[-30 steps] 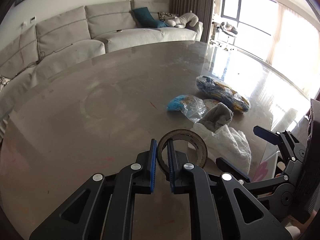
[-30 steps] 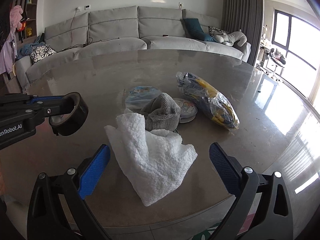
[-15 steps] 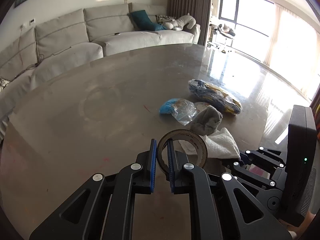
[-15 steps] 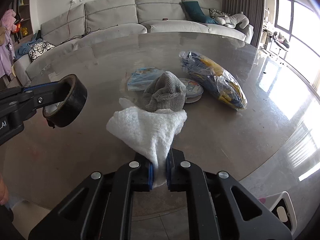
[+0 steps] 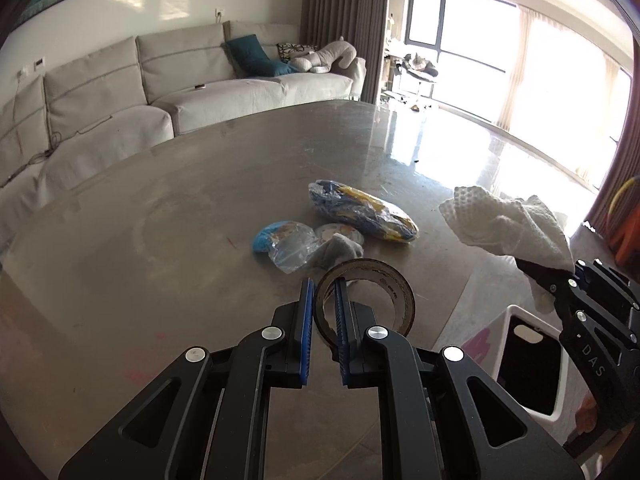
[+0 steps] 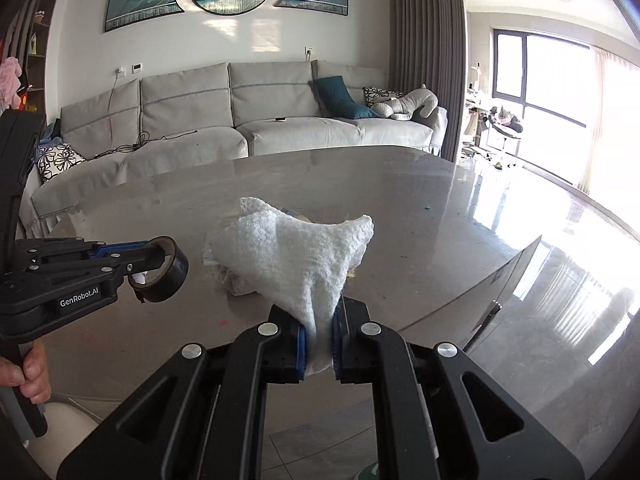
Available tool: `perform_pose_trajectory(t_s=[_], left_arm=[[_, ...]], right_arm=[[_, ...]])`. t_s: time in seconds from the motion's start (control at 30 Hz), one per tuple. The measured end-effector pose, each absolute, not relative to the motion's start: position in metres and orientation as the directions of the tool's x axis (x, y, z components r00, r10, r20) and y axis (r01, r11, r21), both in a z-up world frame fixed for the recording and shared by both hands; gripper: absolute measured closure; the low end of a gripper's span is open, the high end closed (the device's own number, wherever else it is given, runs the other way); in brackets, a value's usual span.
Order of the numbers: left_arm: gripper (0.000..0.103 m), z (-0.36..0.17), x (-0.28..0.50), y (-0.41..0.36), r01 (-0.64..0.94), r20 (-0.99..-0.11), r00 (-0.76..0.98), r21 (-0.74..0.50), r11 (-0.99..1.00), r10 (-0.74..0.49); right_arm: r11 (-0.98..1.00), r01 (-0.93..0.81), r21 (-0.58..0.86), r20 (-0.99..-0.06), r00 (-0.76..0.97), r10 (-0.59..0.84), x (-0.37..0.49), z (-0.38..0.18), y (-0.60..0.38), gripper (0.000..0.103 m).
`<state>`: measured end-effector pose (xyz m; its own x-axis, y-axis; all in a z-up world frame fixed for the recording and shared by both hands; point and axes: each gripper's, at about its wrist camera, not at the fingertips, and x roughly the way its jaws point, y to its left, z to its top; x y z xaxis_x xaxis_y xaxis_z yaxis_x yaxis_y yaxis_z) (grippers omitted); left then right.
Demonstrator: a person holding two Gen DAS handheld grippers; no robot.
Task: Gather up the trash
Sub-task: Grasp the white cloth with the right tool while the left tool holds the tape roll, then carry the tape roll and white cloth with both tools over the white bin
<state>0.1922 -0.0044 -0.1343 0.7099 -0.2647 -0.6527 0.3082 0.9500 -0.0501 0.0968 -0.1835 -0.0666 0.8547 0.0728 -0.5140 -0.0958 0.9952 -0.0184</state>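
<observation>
From the left wrist camera, the left gripper [image 5: 323, 312] has its two blue pads squeezed on the wall of a dark roll of tape [image 5: 366, 300]. One pad is inside the ring and one is outside, so the jaws are almost closed, with only the thin tape wall between them. The roll is up in the air above the near edge of the big gray table [image 5: 160, 216]. Farther out on the table lie a clear bag with blue in it [image 5: 282, 242], a gray cloth [image 5: 334, 250] just beside it, a small round lid [image 5: 340, 232] behind the cloth, and a blue and yellow plastic bag [image 5: 362, 210] close by. On the right side, the right gripper [image 5: 538, 274] holds a white paper towel [image 5: 508, 226] up high, off the table. Under it, on the floor next to the table, stands a white bin [image 5: 520, 316] with a dark inside. From the right wrist camera, the right gripper [image 6: 319, 340] has its jaws pressed tight on the bottom of the white paper towel [image 6: 296, 252], which fans out above the pads and hides most of the trash behind it. On the left, the left gripper [image 6: 154, 254] holds the roll of tape [image 6: 166, 274] in the air above the table [image 6: 400, 200]. A gray sofa [image 6: 240, 116] sits behind the table.
</observation>
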Motion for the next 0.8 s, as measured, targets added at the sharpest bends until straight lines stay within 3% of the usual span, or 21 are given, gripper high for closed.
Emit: perform_pose_trajectory(t_s=[0.3, 0.53, 0.8], left_arm=[[0.093, -0.132, 0.167, -0.093, 0.490, -0.635, 0.663, -0.033, 0.871, -0.396], [0.093, -0.142, 0.145, -0.166, 0.658, -0.644, 0.554, -0.048, 0.751, -0.527], [0.093, -0.174, 0.120, -0.241, 0.782, -0.672, 0.439, -0.041, 0.622, -0.596]], right_arm=[[0.996, 0.079, -0.031, -0.500, 0.862, -0.083, 0.042, -0.056, -0.261, 0.092], [0.981, 0.192, -0.023, -0.513, 0.840, -0.176, 0.006, -0.073, -0.300, 0.091], [0.951, 0.308, 0.000, -0.543, 0.799, -0.259, -0.022, -0.103, -0.337, 0.091]])
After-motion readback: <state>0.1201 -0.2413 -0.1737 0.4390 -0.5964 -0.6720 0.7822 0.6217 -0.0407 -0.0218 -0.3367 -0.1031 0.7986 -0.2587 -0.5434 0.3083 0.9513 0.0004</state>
